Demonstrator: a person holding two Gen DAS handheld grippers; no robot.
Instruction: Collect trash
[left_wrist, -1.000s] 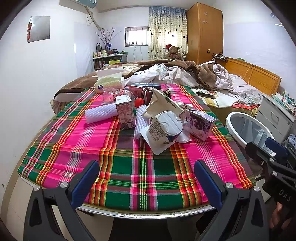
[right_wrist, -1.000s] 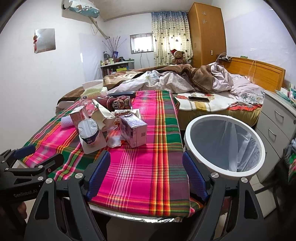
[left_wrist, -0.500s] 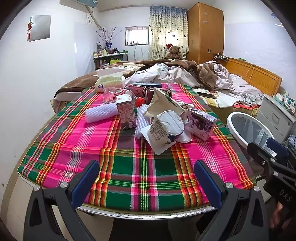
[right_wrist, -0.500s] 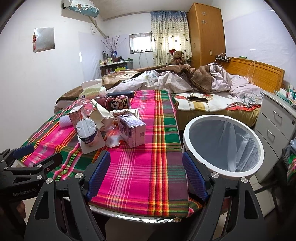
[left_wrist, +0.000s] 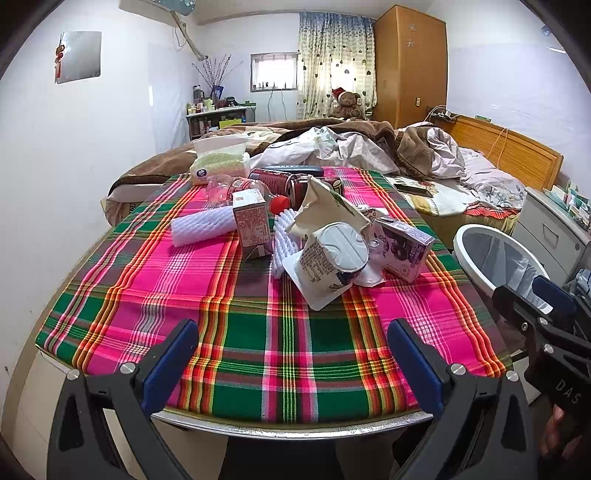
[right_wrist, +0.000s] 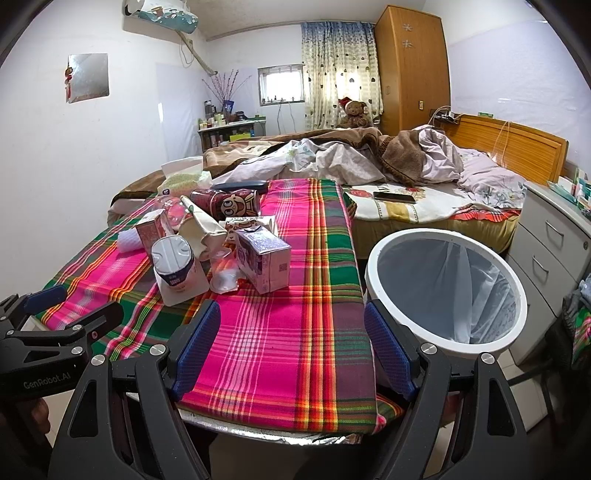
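Note:
A pile of trash lies mid-table on the plaid cloth (left_wrist: 258, 332): a tipped white yogurt cup (left_wrist: 332, 258), a purple carton (left_wrist: 402, 251), a pink carton (left_wrist: 251, 225), a white foam sleeve (left_wrist: 203, 229), a crumpled paper bag (left_wrist: 325, 206) and a red can (left_wrist: 273, 179). My left gripper (left_wrist: 291, 354) is open and empty over the near table edge. My right gripper (right_wrist: 293, 347) is open and empty, near the front right corner. A white bin (right_wrist: 447, 288) with a liner stands right of the table. The cup (right_wrist: 173, 258) and purple carton (right_wrist: 262, 258) also show in the right wrist view.
A tissue pack (left_wrist: 218, 162) and a dark case (left_wrist: 295, 170) lie at the table's far end. A bed with rumpled covers (left_wrist: 369, 147) is behind, a phone (right_wrist: 393, 196) on it. White drawers (right_wrist: 546, 251) stand behind the bin.
Both grippers have crept slightly forward toward the table; both stay open and empty. Nothing on the table has moved.

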